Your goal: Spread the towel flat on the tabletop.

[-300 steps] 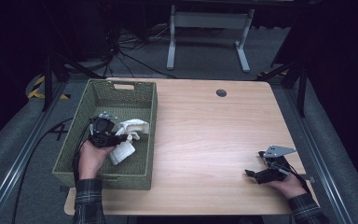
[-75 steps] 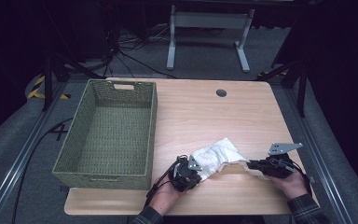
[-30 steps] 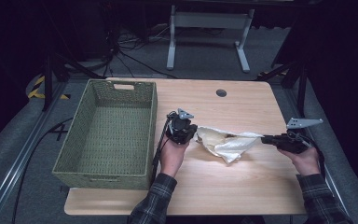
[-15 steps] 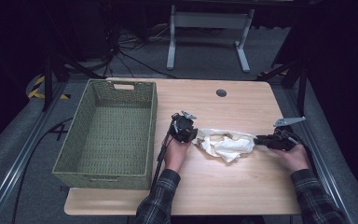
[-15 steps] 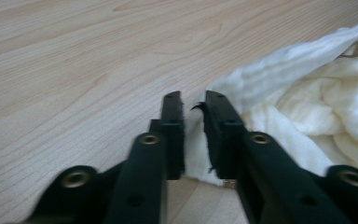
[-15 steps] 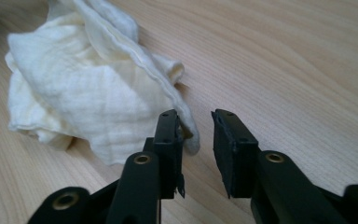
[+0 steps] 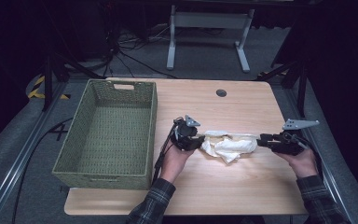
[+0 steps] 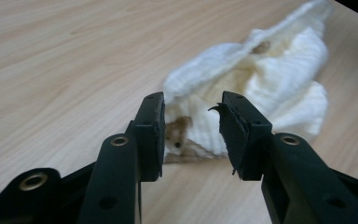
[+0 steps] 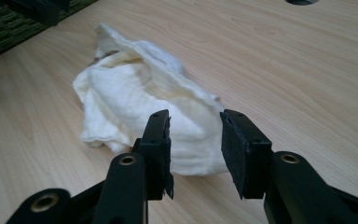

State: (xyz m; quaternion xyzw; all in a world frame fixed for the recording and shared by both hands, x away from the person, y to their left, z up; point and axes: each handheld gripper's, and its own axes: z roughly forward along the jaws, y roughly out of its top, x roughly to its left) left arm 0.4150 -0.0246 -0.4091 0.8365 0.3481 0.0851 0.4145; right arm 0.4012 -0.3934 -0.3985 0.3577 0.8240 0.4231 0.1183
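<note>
A crumpled white cloth (image 7: 228, 145) with a brown stain lies on the wooden table (image 7: 223, 191), between my two grippers. My left gripper (image 7: 199, 141) is at the cloth's left end. Its jaws (image 8: 191, 130) have just been opening and stand apart, with the stained edge of the cloth (image 8: 270, 70) just beyond the tips and no pad pressing on it. My right gripper (image 7: 262, 140) is at the cloth's right end. Its jaws (image 9: 193, 144) have also just been opening, and the cloth (image 9: 135, 88) lies in front of them untouched.
A green woven basket (image 7: 121, 85) stands on the left part of the table, and a corner of it (image 9: 0, 28) appears in the right gripper view. A round cable hole (image 7: 221, 93) sits near the far edge. Bare wood surrounds the cloth.
A second ago both grippers held the cloth stretched between them. Both have let go, and it now lies bunched on the table. The hands have drawn slightly closer together.
</note>
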